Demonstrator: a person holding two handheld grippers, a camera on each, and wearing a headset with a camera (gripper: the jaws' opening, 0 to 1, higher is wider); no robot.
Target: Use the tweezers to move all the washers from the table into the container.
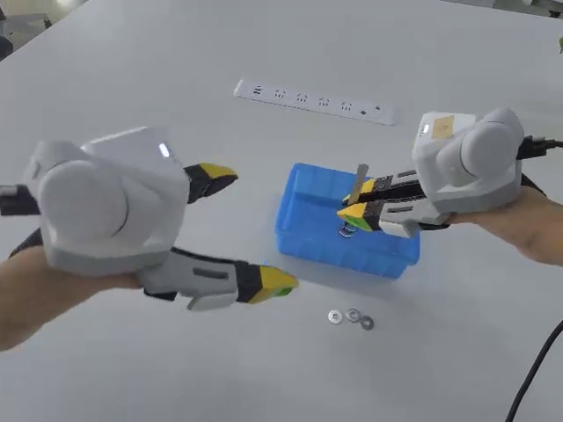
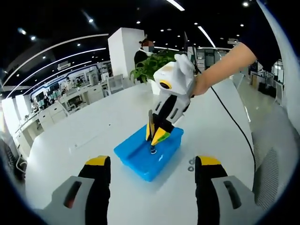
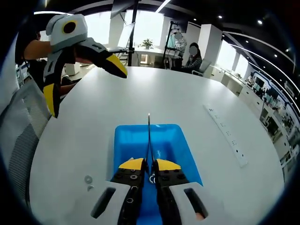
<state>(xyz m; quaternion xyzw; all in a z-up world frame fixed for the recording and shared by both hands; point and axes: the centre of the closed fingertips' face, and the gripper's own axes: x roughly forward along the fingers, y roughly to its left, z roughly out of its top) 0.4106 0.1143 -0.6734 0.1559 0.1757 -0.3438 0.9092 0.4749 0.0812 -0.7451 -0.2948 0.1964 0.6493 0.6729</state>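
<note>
Tweezers (image 1: 361,182) sit clamped between the closed jaws of my right gripper (image 1: 357,214), above the blue container (image 1: 303,189) at the centre of the head view. Their lower tips appear to pinch a small ring, probably a washer (image 1: 348,232), just inside the container. My left gripper (image 1: 246,230) hovers at 9 o'clock of the container, jaws spread wide, holding nothing. Three more washers (image 1: 352,316) lie close together on the table (image 1: 440,369) at 6 o'clock of the container.

I judge the main risk to be the tweezers twisting or sliding in the jaws if their tips strike the container floor, which could flick the ring out over the rim.

The tweezers' long axis runs steeply across the jaws, upper end toward 12 o'clock and tips down toward 6 o'clock.
</note>
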